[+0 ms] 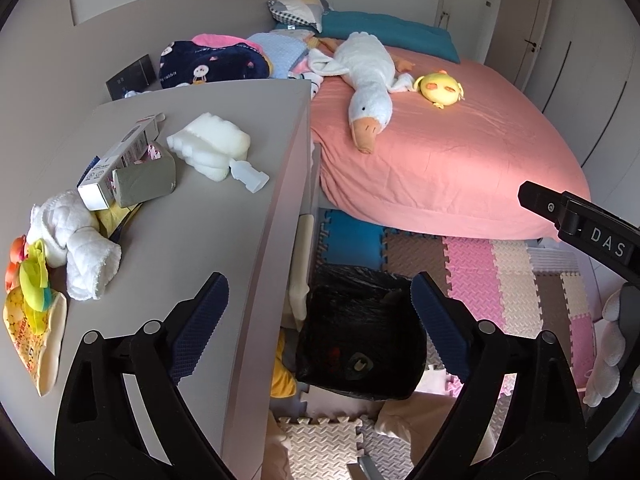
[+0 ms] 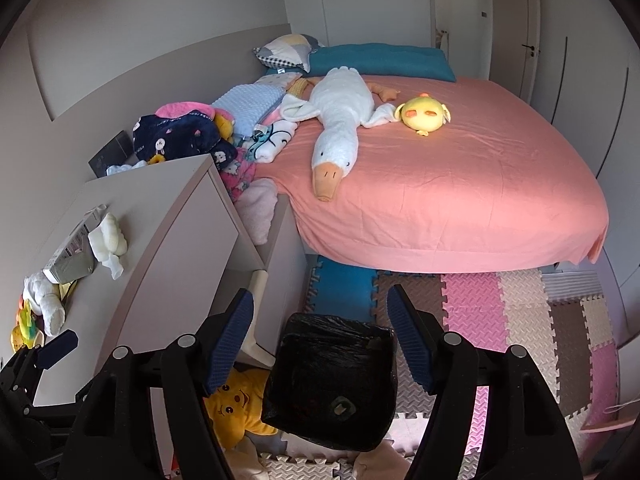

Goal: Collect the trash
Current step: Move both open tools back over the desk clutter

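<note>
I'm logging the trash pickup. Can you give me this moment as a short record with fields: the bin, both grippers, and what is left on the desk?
bin: black-lined trash bin on the foam floor mat, beside the desk
left gripper: open, nothing between the fingers
right gripper: open, empty, above the bin
on desk: white foam piece, carton box, small plastic bottle, white towel
bed: goose plush

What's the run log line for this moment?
left claw: open, empty | right claw: open, empty | both above bin | bin: black liner, scraps inside | desk: cartons, foam, towel
</note>
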